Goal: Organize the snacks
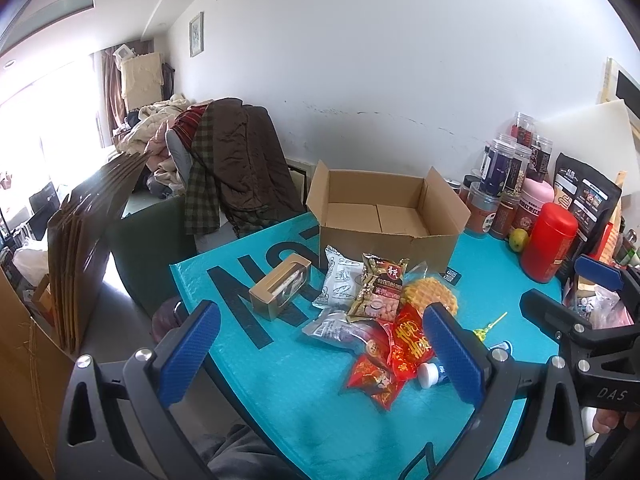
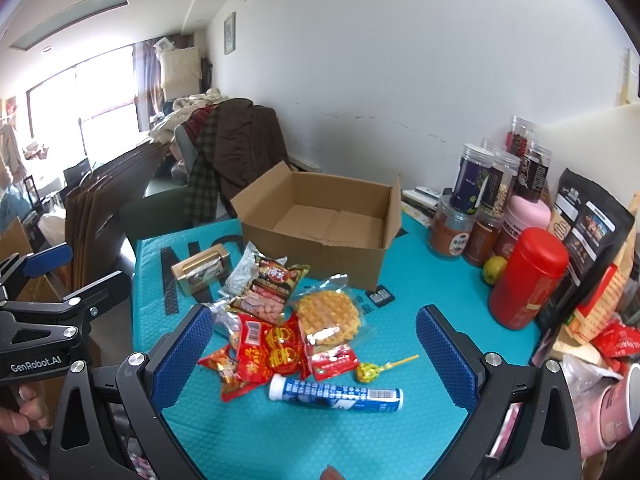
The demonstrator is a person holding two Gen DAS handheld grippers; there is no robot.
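Both claws hover above the teal mat (image 2: 280, 440) with jaws spread wide and nothing held: the left gripper (image 1: 320, 354) and the right gripper (image 2: 316, 354). The snacks lie heaped in front of the open brown cardboard box (image 2: 320, 232), which is empty: a round golden waffle in clear wrap (image 2: 328, 316), red foil packets (image 2: 276, 348), a blue-and-white tube (image 2: 336, 394) and a yellow lollipop (image 2: 370, 372).

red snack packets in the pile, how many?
3 visible: a large one mid-pile, a small one beside the lollipop, another at the near-left edge. More may be hidden underneath.
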